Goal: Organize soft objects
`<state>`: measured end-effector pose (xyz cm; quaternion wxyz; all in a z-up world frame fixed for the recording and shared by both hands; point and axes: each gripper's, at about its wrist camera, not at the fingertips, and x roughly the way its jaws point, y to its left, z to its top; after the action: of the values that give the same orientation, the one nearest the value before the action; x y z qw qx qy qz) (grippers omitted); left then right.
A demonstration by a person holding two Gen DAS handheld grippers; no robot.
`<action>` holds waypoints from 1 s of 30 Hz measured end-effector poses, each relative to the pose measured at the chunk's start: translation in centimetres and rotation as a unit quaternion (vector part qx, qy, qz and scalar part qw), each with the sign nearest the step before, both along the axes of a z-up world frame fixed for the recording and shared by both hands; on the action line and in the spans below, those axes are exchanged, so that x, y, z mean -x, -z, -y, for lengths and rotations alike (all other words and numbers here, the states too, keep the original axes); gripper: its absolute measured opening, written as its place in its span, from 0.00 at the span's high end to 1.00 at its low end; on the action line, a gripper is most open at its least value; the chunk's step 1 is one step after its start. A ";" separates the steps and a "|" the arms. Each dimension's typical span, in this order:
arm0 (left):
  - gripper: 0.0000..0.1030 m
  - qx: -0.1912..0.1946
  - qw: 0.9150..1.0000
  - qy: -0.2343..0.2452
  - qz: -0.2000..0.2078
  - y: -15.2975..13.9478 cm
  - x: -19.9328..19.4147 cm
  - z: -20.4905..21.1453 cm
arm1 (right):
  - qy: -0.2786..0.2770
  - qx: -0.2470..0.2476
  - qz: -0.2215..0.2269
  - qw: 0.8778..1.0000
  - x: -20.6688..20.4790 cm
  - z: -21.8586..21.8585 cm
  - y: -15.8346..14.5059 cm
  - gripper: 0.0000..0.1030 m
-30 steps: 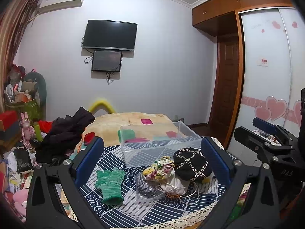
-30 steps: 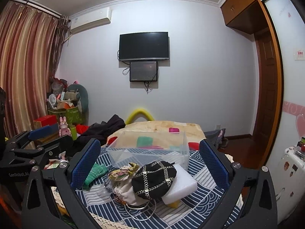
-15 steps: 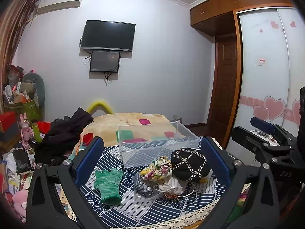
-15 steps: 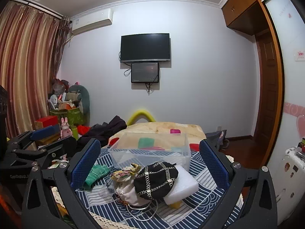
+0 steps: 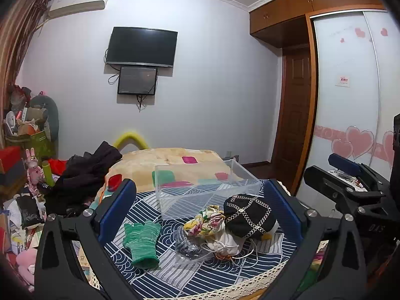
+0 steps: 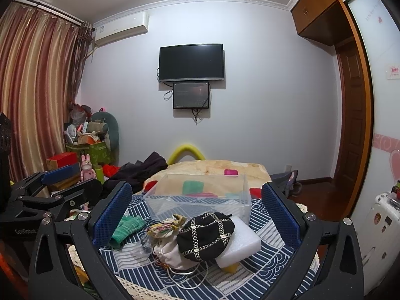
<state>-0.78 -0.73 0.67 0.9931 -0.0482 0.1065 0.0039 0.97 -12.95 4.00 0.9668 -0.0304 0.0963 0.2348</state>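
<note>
Both claws are hanging wide and empty above the near edge of the table [image 5: 160, 275], left claw [image 5: 200, 207] and right claw [image 6: 196, 212] alike, with 1 clear bin [image 5: 205, 187] sitting behind a pile: green glove [image 5: 142, 237] lying apart at left, floral cloth [image 5: 203, 221], black cap [image 6: 206, 235], white pouch [image 6: 170, 252] and foam block [image 6: 241, 242] touching each other. All are looking light, limp and easy to pinch; the glove's cuff is probably offering the cleanest hold. The pouch's loose cord [image 6: 190, 275] and crinkled plastic bag [image 5: 187, 242] are likely snagging risks.
</note>
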 end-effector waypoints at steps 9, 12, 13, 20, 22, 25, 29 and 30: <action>0.00 0.005 1.000 0.004 0.000 -0.1 0.0 0.0 | 0.000 -0.002 0.001 1.000 0.1 0.0 -0.1 0.00; 0.00 0.006 1.000 0.006 0.000 0.0 0.0 0.0 | 0.000 -0.003 0.000 1.000 0.0 0.0 -0.1 0.00; 0.00 0.006 1.000 0.005 0.000 -0.1 0.0 -0.1 | 0.000 -0.002 0.001 1.000 0.0 0.0 0.0 0.00; 0.00 0.007 1.000 0.007 -0.004 0.0 -0.2 -0.2 | 0.003 -0.008 -0.016 1.000 -0.7 0.0 0.5 0.00; 0.00 0.008 1.000 0.011 -0.006 0.2 -0.4 -0.2 | 0.008 -0.008 -0.024 1.000 -1.1 0.0 0.9 0.00; 0.00 0.003 1.000 0.010 -0.008 0.6 -0.7 -0.2 | 0.016 -0.003 -0.035 0.999 -2.0 0.1 1.6 0.00; 0.00 -0.005 1.000 0.010 -0.024 2.0 -1.8 -0.6 | 0.047 0.000 -0.058 0.997 -3.4 0.5 2.8 0.00; 0.00 -0.004 0.999 0.010 -0.031 2.4 -2.1 -0.7 | 0.046 0.003 -0.072 0.996 -3.9 0.6 3.2 0.01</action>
<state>1.28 -0.01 -1.70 0.9896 -0.0429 0.1375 -0.0038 4.88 -13.51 0.79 0.9671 -0.0117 0.1674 0.1914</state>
